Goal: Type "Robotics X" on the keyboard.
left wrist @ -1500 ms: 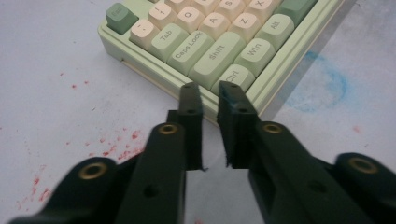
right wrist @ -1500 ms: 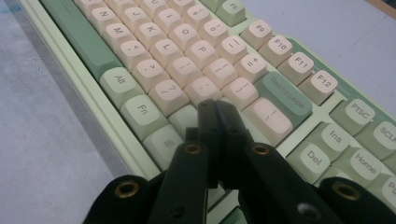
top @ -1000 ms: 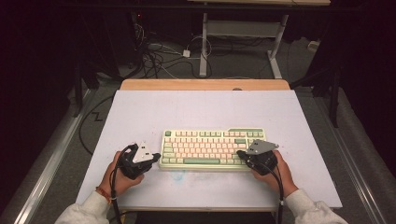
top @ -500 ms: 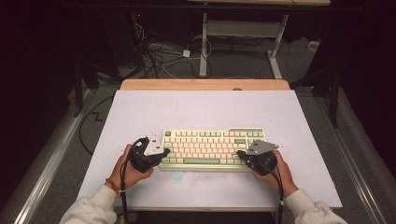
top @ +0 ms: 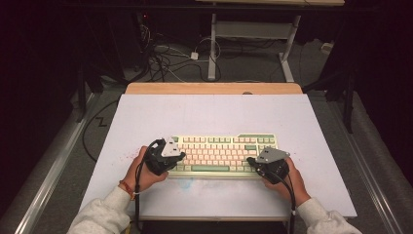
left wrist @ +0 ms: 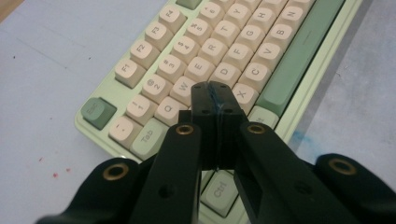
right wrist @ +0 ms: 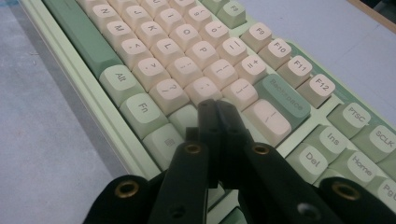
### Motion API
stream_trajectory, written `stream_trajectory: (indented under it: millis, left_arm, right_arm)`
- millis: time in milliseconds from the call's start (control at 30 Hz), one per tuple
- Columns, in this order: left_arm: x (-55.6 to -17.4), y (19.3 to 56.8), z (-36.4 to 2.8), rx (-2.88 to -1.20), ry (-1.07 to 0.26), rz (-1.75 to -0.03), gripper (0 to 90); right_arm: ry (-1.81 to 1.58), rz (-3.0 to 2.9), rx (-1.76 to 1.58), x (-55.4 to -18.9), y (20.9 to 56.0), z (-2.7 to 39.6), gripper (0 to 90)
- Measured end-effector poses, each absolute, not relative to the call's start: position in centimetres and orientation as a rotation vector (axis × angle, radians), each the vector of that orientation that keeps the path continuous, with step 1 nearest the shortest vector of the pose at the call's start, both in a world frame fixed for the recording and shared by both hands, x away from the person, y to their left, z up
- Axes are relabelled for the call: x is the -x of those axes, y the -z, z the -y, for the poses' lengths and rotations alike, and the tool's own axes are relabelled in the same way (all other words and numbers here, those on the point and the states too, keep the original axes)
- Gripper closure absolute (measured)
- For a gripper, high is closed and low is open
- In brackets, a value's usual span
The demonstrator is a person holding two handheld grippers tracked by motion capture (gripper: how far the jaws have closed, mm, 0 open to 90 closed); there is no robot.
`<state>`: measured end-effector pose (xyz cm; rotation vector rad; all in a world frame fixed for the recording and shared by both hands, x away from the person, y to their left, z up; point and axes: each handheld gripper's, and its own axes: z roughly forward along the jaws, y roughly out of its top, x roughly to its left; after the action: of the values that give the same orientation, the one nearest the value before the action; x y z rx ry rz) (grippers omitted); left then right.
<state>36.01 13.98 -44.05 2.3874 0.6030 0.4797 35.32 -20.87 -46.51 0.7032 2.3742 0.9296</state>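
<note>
A pale green keyboard [top: 224, 153] with cream keys lies on the white table top [top: 209, 117], near its front edge. My left gripper [top: 181, 157] is shut, with nothing between its jaws. Its tips hover over the keys at the keyboard's left end, by the A and Z keys in the left gripper view [left wrist: 215, 91]. My right gripper [top: 250, 160] is also shut and holds nothing. In the right gripper view [right wrist: 215, 105] its tips sit over the lower right keys, just under the Backspace key [right wrist: 284, 99]. A hand holds each gripper.
A wooden strip [top: 214, 88] borders the table's far edge. Beyond it, on the dark floor, lie tangled cables [top: 165, 58] and the legs of another table [top: 213, 44]. Metal rails [top: 53, 165] run along both sides of the table.
The left gripper has moved right, from beside the keyboard's left end to over its left keys. The right gripper has barely moved.
</note>
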Motion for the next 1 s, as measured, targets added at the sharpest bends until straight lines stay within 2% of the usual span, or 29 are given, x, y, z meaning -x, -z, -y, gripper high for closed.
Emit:
stream_trajectory:
  millis: [500,1000]
  left_arm:
    - [-37.0,44.9,-11.6,-2.442,-0.416,-0.541,87.1]
    - [-37.2,45.2,-11.0,-2.461,-0.398,-0.525,86.7]
  right_arm:
    - [-0.924,-2.377,-0.698,-35.3,46.5,20.8,90.0]
    - [-0.922,-2.378,-0.695,-35.3,46.5,20.8,90.0]
